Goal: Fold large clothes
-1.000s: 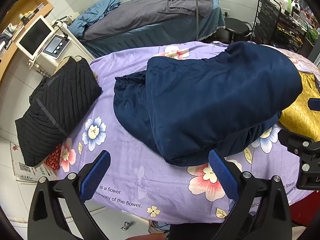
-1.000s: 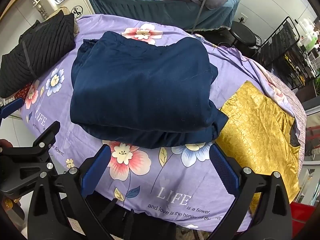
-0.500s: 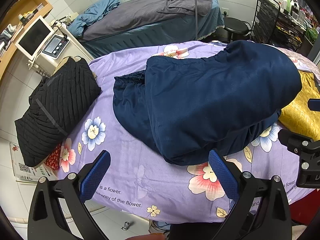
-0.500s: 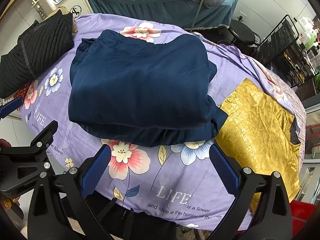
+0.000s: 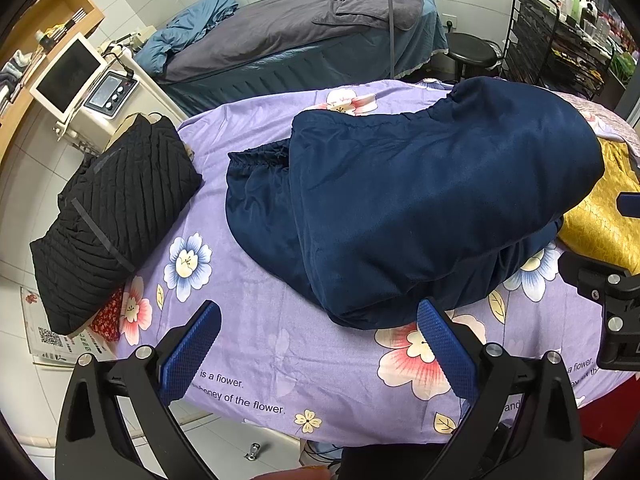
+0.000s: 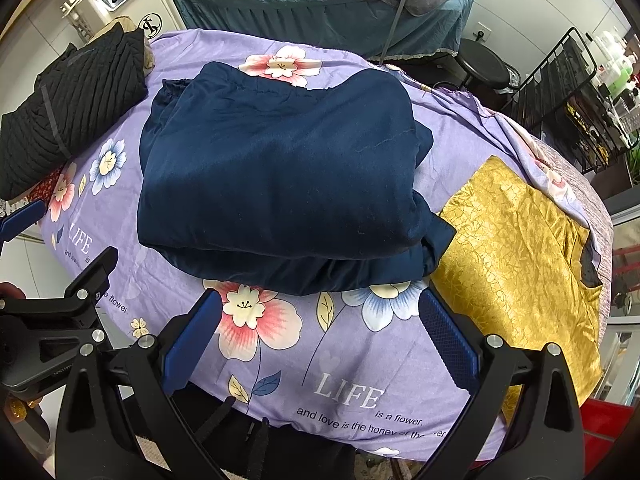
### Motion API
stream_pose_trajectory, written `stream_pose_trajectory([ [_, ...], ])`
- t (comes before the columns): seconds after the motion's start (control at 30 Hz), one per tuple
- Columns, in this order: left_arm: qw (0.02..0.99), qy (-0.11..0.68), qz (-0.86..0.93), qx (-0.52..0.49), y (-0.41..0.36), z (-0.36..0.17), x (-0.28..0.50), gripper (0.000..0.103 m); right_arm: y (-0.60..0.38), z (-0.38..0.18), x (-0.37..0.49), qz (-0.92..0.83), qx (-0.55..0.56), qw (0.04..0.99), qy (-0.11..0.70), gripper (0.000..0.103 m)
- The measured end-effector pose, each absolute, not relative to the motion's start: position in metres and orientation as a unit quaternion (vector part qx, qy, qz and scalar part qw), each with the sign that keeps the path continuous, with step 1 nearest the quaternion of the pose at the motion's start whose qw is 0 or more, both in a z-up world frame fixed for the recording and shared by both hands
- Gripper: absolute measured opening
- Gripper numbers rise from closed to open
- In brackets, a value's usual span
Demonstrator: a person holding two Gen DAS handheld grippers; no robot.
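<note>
left gripper jaws apart, empty; right gripper jaws apart, empty | folded navy garment mid-bedspread; gold garment at right edge; black jacket at left edge

Bare purple sheet lies open before the folded navy garment (gold cloth touching its right).

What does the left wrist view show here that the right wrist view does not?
Only the left wrist view: the wooden shelf and a leaflet on the floor. Only the right wrist view: the gold garment's full spread, with "LIFE" printed on the sheet. Both: the folded navy garment on the purple floral sheet, the black quilted jacket, and both grippers open and empty, left gripper and right gripper.
</note>
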State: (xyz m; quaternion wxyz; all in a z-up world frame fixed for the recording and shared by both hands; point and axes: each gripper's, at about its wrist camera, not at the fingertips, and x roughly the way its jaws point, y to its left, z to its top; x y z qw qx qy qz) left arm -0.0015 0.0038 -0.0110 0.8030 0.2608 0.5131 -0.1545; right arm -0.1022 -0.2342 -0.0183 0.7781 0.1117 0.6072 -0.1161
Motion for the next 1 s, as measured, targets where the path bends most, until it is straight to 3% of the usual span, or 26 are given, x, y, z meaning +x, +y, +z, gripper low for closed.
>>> stream_pose_trajectory([
  [1.0,0.801,0.515,-0.154,0.263,0.0023,-0.0116,-0.0036,0.097,-0.2321,-0.0180,-0.1036,-0.115,0.111,0.777,0.609,0.097],
])
